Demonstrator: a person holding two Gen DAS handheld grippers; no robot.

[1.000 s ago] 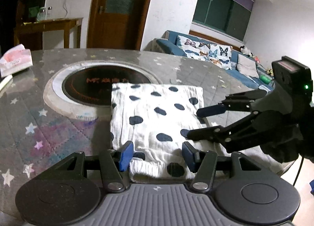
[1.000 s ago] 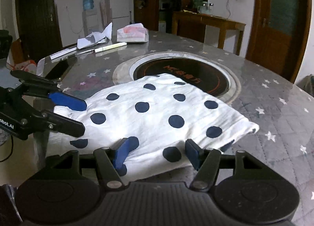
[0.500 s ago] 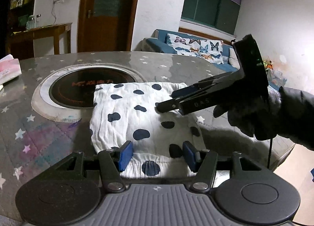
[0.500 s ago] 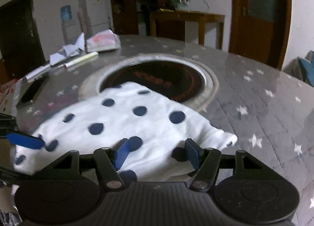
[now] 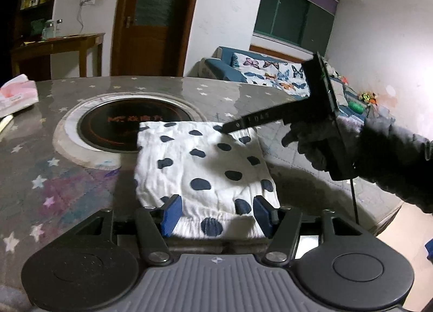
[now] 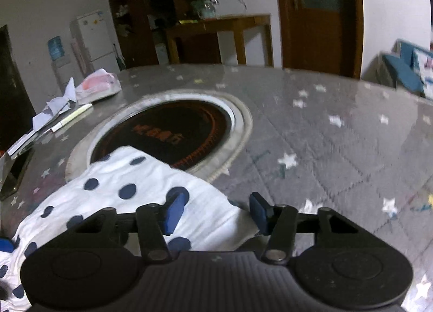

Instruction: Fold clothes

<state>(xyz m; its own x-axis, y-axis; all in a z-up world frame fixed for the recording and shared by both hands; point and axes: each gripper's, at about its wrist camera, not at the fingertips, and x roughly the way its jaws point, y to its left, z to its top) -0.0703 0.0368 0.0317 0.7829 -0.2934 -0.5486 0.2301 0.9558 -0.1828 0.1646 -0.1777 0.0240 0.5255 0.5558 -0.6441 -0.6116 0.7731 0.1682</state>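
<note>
Polka-dot cloth (image 5: 205, 166) folded on table (image 5: 81, 176), both grippers open at opposite ends – risk of a bad pinch.

Risk: cloth is thick, several layers, far edge lapping onto the round hob inset (image 5: 130, 122); if the right gripper (image 6: 213, 210) closes at the far corner it'll prob. catch only the top layer or miss, since its right pad sits off the cloth edge over the tabletop, and the fold would open up or skew. Near hem w/ elastic bunches by the left gripper (image 5: 216, 213), so a drag there could slide the whole stack. Tools: left jaws spread wide, hem betw. the pads, nothing pinched. Right jaws also spread, left pad over cloth, holding nothing; can't tell if it touches.
</note>
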